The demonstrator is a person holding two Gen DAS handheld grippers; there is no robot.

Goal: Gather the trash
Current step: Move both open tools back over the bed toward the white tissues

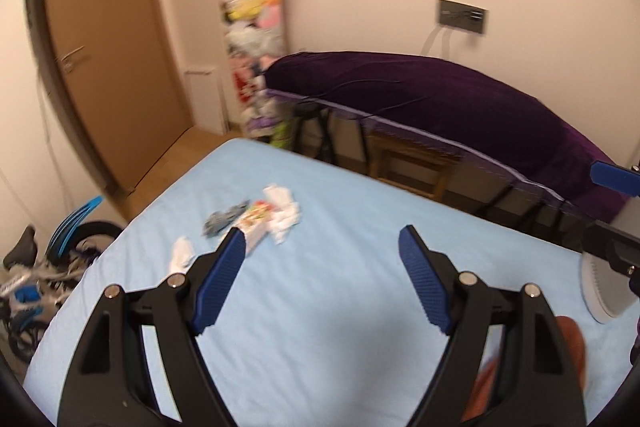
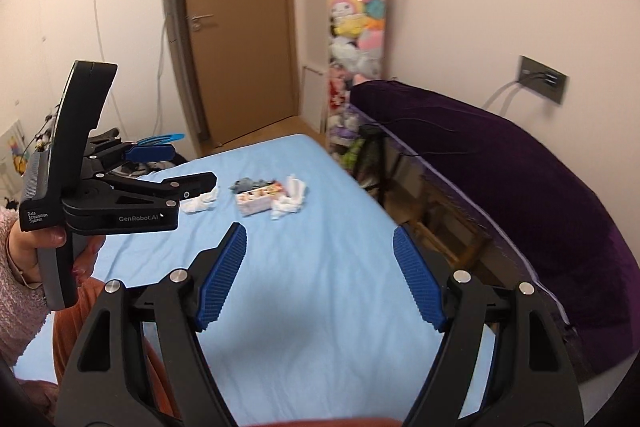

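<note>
Across the blue bed (image 2: 320, 287) all the trash (image 2: 266, 197) lies uncollected; our left gripper (image 1: 320, 259) and right gripper (image 2: 320, 255) hold nothing, fingers spread.

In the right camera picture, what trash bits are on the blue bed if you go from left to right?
Small white tissue → grey crumpled wrapper → little printed box → bigger white tissue wad.

Both wrist cameras looked forward and downward over the bed (image 1: 320, 307) toward its far edge; the right one, farther right, also caught the left gripper (image 2: 176, 167). Both shared the door (image 1: 112, 47).
</note>
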